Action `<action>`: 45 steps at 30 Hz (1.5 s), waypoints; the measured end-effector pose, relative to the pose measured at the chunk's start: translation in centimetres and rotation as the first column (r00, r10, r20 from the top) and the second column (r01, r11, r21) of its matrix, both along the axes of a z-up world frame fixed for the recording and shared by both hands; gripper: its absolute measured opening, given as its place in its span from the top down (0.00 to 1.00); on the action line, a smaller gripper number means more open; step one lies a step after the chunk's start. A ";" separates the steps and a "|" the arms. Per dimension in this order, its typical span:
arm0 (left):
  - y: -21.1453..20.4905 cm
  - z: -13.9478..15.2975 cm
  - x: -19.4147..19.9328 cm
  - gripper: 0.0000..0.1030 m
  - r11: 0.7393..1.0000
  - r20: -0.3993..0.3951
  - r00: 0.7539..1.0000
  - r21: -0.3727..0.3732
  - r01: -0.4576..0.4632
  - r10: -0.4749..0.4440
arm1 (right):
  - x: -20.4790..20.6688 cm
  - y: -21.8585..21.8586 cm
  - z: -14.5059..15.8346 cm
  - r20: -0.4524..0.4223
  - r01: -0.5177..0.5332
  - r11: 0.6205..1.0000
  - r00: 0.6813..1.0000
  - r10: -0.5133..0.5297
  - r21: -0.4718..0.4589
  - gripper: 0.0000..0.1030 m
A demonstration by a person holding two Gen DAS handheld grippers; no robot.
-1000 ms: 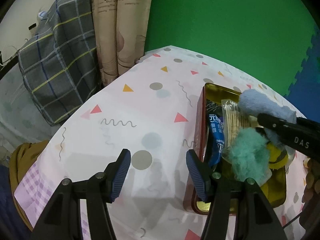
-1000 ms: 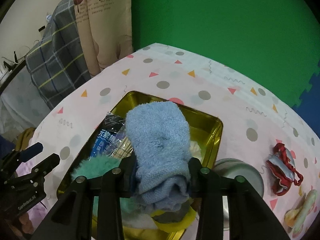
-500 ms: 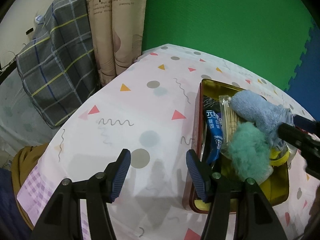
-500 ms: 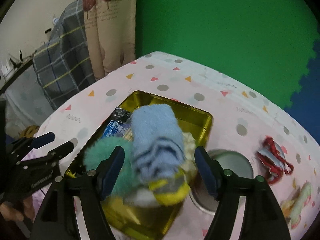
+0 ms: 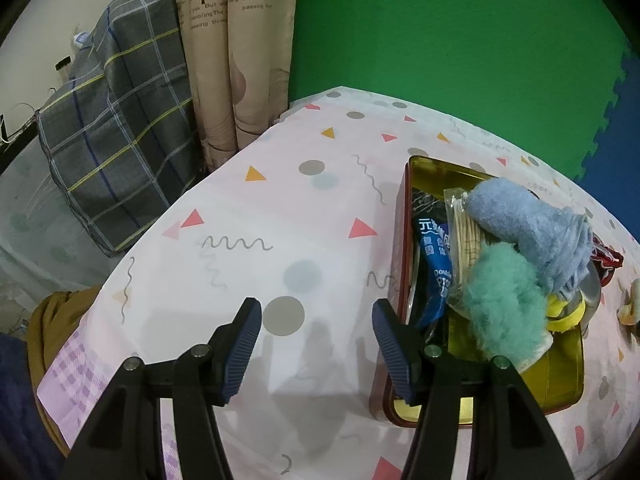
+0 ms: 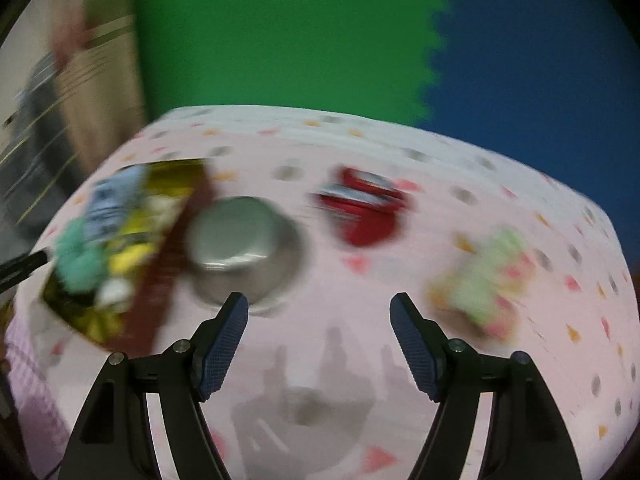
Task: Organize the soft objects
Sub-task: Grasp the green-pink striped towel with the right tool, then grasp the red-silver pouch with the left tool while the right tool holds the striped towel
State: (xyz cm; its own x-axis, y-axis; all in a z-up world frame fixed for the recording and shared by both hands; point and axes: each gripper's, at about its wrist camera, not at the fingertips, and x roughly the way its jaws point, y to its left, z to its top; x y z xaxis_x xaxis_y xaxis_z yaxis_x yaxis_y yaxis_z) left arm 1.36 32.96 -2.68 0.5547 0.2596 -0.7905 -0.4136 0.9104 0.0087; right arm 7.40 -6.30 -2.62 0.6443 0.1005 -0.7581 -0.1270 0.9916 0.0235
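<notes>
A gold tin box [image 5: 560, 384] with red sides sits on the tablecloth at the right of the left wrist view. A blue towel [image 5: 528, 224], a teal fluffy item [image 5: 504, 304], a yellow sock [image 5: 568, 316] and snack packets [image 5: 436, 256] fill it. My left gripper [image 5: 316, 324] is open and empty, just left of the box. My right gripper [image 6: 319, 320] is open and empty over bare cloth. Its view is blurred: the box [image 6: 160, 240] lies left, a red soft item [image 6: 364, 212] ahead, a green-pink soft item [image 6: 488, 276] to the right.
A metal bowl [image 6: 244, 244] sits upside down between the box and the red item. A plaid cushion [image 5: 116, 136] and curtain [image 5: 240, 60] stand beyond the table's left edge. A green and blue wall is behind.
My right gripper opened, left the blue towel in the box, and swung right toward the other soft items. The left gripper barely moved.
</notes>
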 end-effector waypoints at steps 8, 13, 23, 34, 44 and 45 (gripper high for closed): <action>0.1 0.3 -0.3 0.43 1.000 0.026 0.999 0.012 -0.027 0.026 | 3.3 -9.4 -0.6 -0.031 0.257 0.965 0.966 -0.255 0.052 0.31; 0.2 0.2 -0.3 0.43 0.999 0.025 0.999 0.014 -0.046 0.046 | 5.2 -11.3 -1.4 -0.053 0.313 0.945 0.949 -0.310 0.096 0.30; -2.8 1.3 0.0 0.43 0.997 -0.002 0.999 0.074 0.034 -0.034 | 7.9 -9.8 -5.1 -0.077 0.322 0.946 0.944 -0.319 0.026 0.29; -9.7 4.0 2.2 0.43 0.974 0.030 0.974 0.042 0.223 -0.224 | 6.2 -10.9 -5.9 0.016 0.252 0.968 0.968 -0.252 0.002 0.65; -18.0 4.5 4.8 0.43 0.912 0.042 0.911 0.004 0.410 -0.410 | 4.7 -14.3 -5.6 0.051 0.268 0.960 0.963 -0.264 -0.078 0.68; -18.9 4.5 5.2 0.43 0.904 0.044 0.903 0.000 0.428 -0.427 | 4.5 -14.8 -5.5 0.053 0.275 0.958 0.961 -0.271 -0.085 0.68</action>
